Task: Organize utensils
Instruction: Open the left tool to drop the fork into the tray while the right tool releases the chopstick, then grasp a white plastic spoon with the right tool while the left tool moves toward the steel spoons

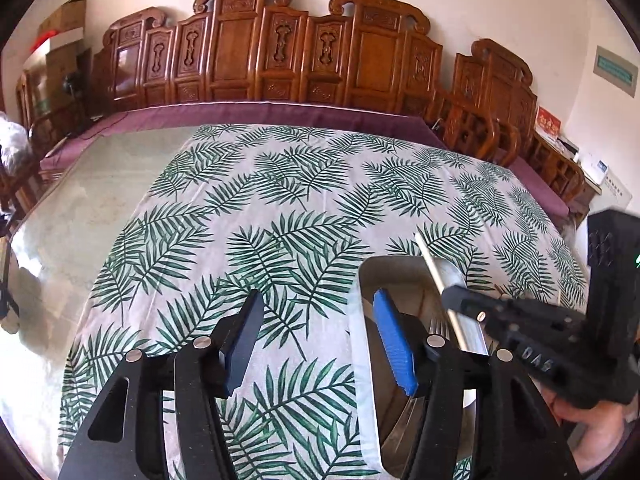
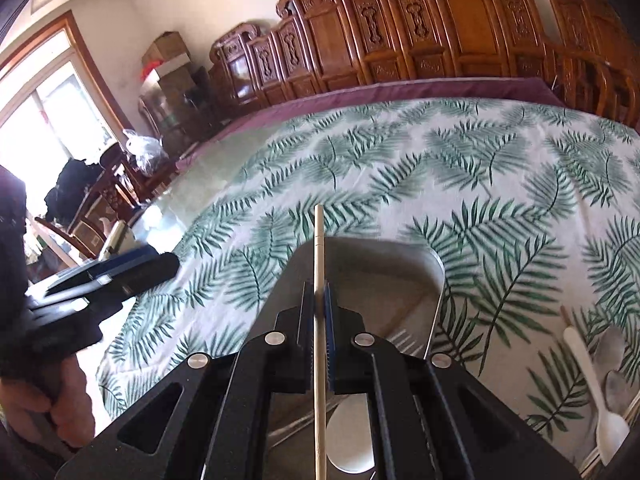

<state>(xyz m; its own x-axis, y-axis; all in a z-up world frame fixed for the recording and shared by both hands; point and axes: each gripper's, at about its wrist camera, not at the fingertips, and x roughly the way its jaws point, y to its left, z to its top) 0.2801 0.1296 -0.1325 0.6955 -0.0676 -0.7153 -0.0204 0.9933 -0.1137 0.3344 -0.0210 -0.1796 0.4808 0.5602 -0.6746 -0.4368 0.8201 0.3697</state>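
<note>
The right hand-held gripper (image 2: 319, 316) is gripping a chopstick (image 2: 319, 248), its blue pads pressed flat on either side of the stick. The chopstick is running along the gripper's own pointing line, one end sticking out ahead toward the far side of the counter (image 1: 120, 200), the other trailing back under the jaws. In the left wrist view it is showing as a pale rod crossing the right rim of the tray (image 1: 362, 280).

The tray is lying directly under and ahead of the right gripper, so the stick's long axis is already lining up roughly with the tray's length. A fork (image 2: 404, 340) and a pale spoon (image 2: 352, 432) are resting inside it. The move to come, by my reading, is lowering the chopstick into the tray, and that is turning on keeping the stick lengthwise so neither end is catching the rim.

The left hand-held gripper (image 1: 316, 336) is standing open with nothing between its pads, hovering over the tray's left edge and the leaf-print cloth (image 1: 260, 200). The right hand is plainly the one doing the work.

More utensils (image 2: 608, 392) are waiting on the cloth to the right of the tray, a white spoon and metal spoons among them, nearer the right hand than the left.
</note>
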